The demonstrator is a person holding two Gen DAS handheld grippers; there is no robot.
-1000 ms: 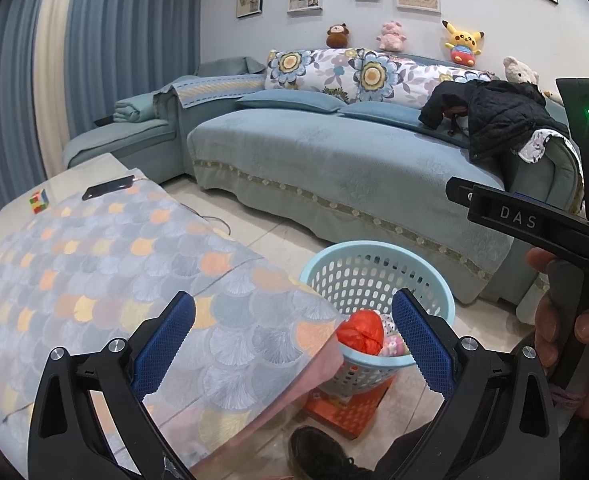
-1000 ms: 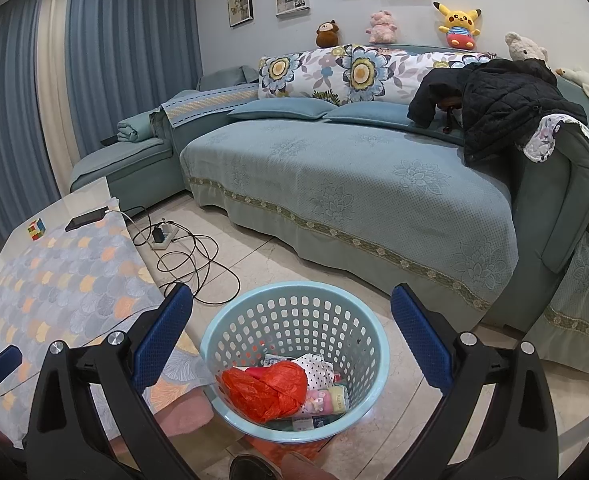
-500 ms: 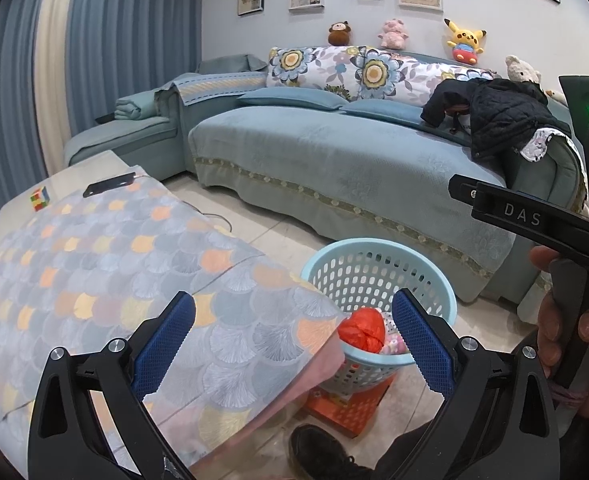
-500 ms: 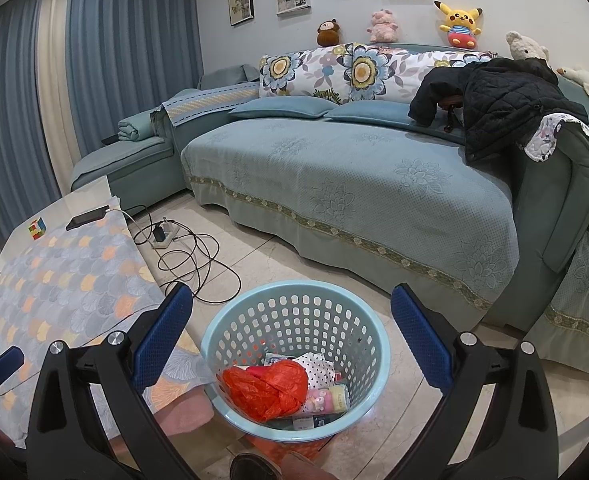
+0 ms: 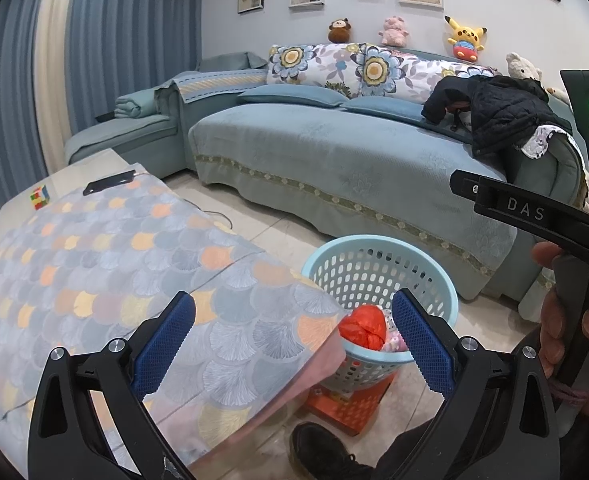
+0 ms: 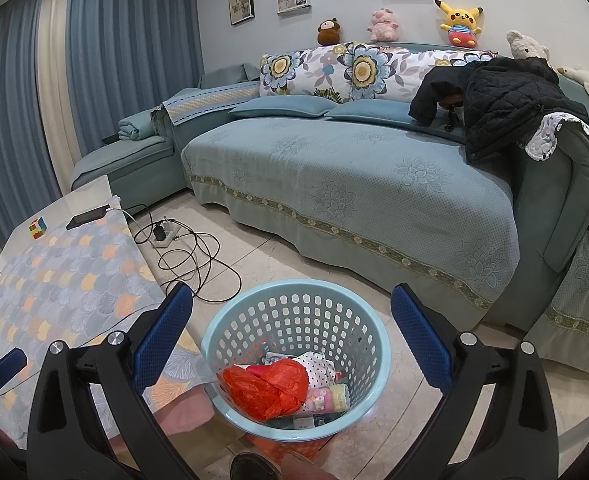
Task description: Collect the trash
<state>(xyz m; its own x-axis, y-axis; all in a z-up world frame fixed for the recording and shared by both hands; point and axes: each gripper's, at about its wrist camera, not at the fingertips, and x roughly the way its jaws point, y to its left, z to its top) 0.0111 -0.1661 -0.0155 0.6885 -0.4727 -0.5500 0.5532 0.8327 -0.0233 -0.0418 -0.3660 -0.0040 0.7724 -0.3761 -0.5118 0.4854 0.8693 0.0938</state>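
A light blue perforated basket (image 6: 254,320) (image 5: 374,256) stands on the floor beside the low table. Inside it lie a crumpled red plastic bag (image 6: 270,388) (image 5: 362,328), a dotted wrapper (image 6: 318,368) and a small pink-and-yellow packet (image 6: 330,396). My right gripper (image 6: 292,344) hangs open above the basket, nothing between its blue pads. My left gripper (image 5: 294,344) is open over the table's corner, empty. The right gripper's black body (image 5: 534,216), held by a hand, shows at the right of the left wrist view.
The table (image 5: 94,248) (image 6: 62,272) carries a scale-patterned cloth, a colour cube (image 6: 37,228) and a black phone (image 6: 88,217). Cables and a power strip (image 6: 166,236) lie on the tiled floor. A blue sofa (image 6: 354,184) with a black jacket (image 6: 502,100) stands behind. A black shoe (image 5: 318,452) is below.
Almost nothing differs. The left wrist view has shifted very slightly; both grippers stay open and the basket's contents are unmoved.
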